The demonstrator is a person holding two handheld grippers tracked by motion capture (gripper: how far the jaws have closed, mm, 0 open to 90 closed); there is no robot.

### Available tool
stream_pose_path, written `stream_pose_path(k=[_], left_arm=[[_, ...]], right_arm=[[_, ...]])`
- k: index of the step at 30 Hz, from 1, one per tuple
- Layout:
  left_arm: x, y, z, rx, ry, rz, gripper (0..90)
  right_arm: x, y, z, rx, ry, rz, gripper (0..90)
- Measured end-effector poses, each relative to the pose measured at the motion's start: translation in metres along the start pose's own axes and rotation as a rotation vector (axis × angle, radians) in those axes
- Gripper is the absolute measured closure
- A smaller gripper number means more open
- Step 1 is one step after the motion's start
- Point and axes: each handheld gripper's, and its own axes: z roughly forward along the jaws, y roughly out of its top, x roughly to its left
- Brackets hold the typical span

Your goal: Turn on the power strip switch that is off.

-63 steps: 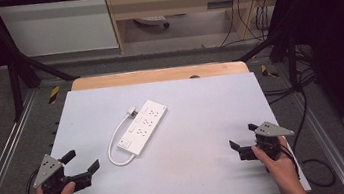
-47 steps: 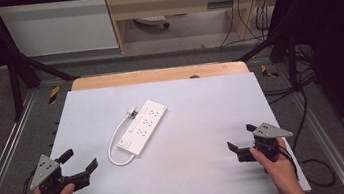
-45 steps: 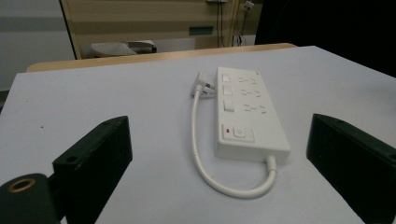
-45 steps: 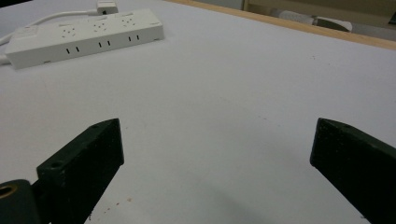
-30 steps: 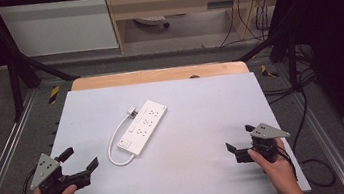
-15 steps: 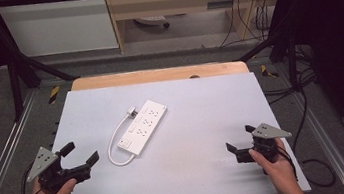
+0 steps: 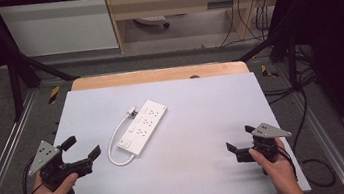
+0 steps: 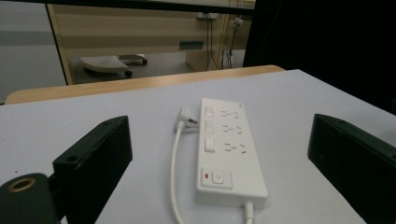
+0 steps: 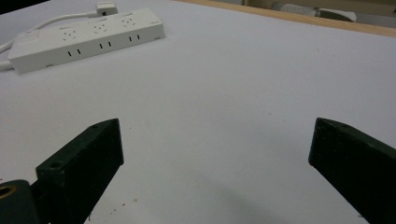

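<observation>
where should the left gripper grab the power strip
Grip the power strip across its narrow width at the switch end, coming from the left gripper side. It lies flat, its long flat sides free; the open jaws already straddle that end, though the cord runs along one side.

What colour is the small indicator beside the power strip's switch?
Red, on the white power strip; it shows best in the left gripper view.

From my end I see the white table (image 7: pixel 197 109) with a wooden strip (image 7: pixel 157 75) along its far edge. Beyond the table stand a white panel (image 7: pixel 57 29) and a wooden cabinet (image 7: pixel 172 1), with a wheeled base (image 7: pixel 150 22) under the cabinet. Cables (image 7: pixel 260 15) hang past the table's far right corner. A yellow-black marker (image 7: pixel 54 94) lies off its far left corner, and a metal rail (image 7: pixel 2 159) runs along its left side.
</observation>
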Motion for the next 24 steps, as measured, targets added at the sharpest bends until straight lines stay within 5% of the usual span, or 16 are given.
stream_pose_path(k=[9, 24], left_arm=[[-0.006, 0.01, 0.012, 0.02, 0.056, 0.013, 6.5], [-0.008, 0.014, 0.032, 0.034, 0.041, 0.01, 6.4]], right_arm=[[0.002, 0.0, 0.001, 0.009, 0.006, -0.02, 3.3], [0.002, 0.0, 0.003, 0.021, 0.005, -0.022, 2.9]])
